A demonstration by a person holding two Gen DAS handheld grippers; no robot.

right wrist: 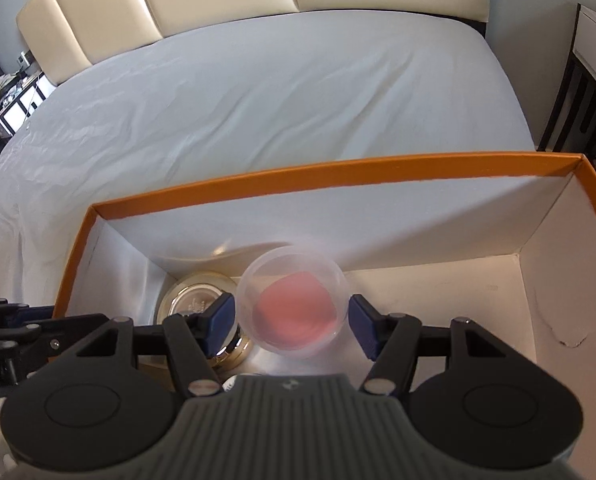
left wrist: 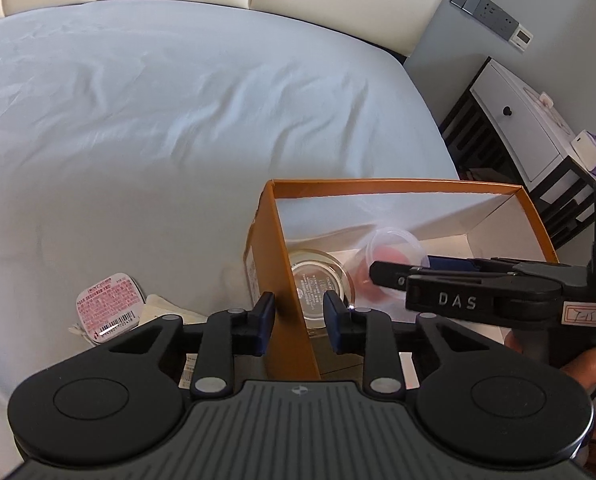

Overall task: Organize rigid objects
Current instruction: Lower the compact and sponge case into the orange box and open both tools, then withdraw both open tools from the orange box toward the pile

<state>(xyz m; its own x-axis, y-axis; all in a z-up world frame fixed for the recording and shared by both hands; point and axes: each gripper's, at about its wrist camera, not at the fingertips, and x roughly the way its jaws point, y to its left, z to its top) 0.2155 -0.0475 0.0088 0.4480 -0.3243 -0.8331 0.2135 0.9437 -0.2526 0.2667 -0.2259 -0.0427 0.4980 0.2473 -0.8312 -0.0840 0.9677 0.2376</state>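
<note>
An open orange box [left wrist: 377,182] [right wrist: 298,169] with a white inside sits on the bed. A round jar with a gold rim [left wrist: 317,280] [right wrist: 192,300] lies in its near left corner. My right gripper [right wrist: 292,316] [left wrist: 381,276] reaches into the box, shut on a clear plastic cup [right wrist: 294,300] [left wrist: 391,246] with pink contents, a pad on each side of it. My left gripper [left wrist: 299,320] is open and straddles the box's left wall, with a gap on the inner side. A flat tin with a pink label [left wrist: 108,306] lies on the sheet to the left of the box.
A white paper packet [left wrist: 166,312] lies beside the tin. The pale blue sheet [left wrist: 178,120] stretches back to a cream padded headboard [right wrist: 218,8]. A white nightstand [left wrist: 513,120] stands right of the bed. A hand [left wrist: 577,368] holds the right gripper's handle.
</note>
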